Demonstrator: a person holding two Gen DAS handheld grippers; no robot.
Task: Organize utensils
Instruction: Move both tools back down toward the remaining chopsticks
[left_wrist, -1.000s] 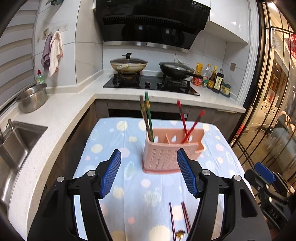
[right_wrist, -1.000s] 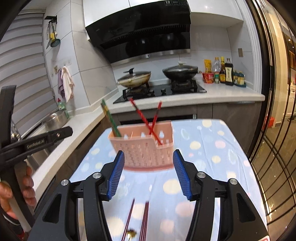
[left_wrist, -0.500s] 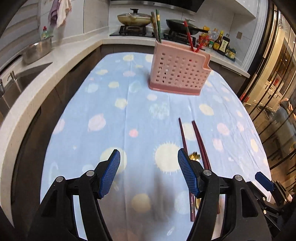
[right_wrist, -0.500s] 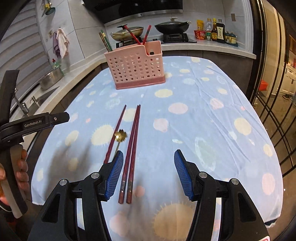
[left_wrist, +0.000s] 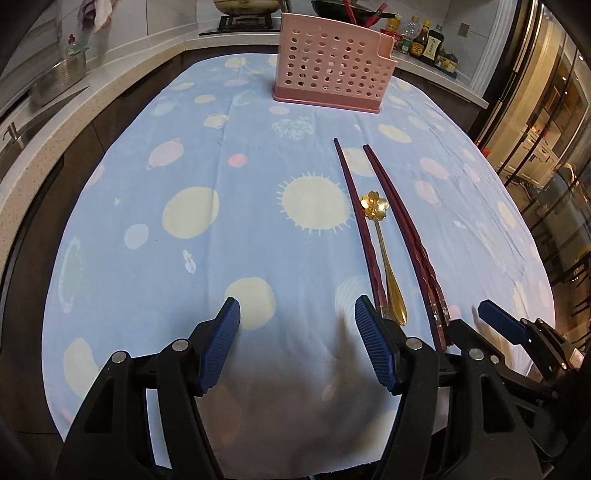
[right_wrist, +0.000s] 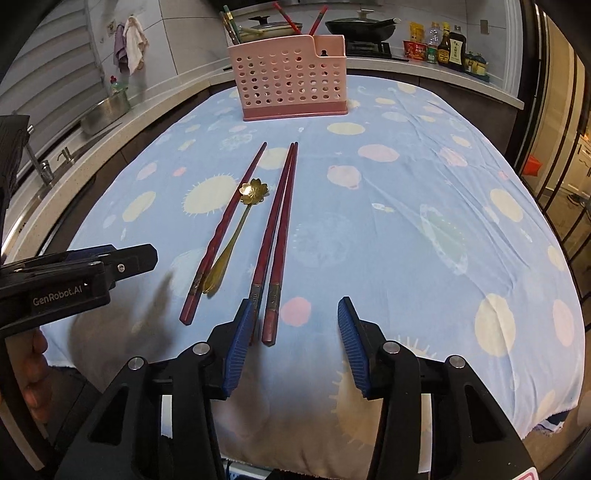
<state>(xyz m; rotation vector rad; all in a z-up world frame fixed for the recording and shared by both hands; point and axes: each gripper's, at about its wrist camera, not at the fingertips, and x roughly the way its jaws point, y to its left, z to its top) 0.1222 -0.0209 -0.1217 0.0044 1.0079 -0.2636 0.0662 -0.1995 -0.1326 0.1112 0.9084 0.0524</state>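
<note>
A pink perforated utensil holder (left_wrist: 330, 79) (right_wrist: 290, 83) stands at the far end of the table and holds several chopsticks. Three dark red chopsticks lie on the cloth: a single one (left_wrist: 360, 227) (right_wrist: 227, 229) and a pair (left_wrist: 404, 229) (right_wrist: 279, 225). A gold flower-bowl spoon (left_wrist: 380, 236) (right_wrist: 236, 229) lies between them. My left gripper (left_wrist: 297, 325) is open and empty, low over the near edge, left of the chopstick ends. My right gripper (right_wrist: 291, 325) is open and empty, with its left finger beside the pair's near ends.
The table carries a blue cloth with pastel dots (left_wrist: 192, 210) (right_wrist: 424, 206). A counter with a sink and a steel bowl (left_wrist: 55, 79) runs along the left. A stove with pans and sauce bottles (right_wrist: 448, 48) stands behind the holder.
Both grippers have tilted down and dropped low toward the table's near edge, so the chopsticks and spoon now lie just ahead of the fingers. Nothing on the table has moved.
</note>
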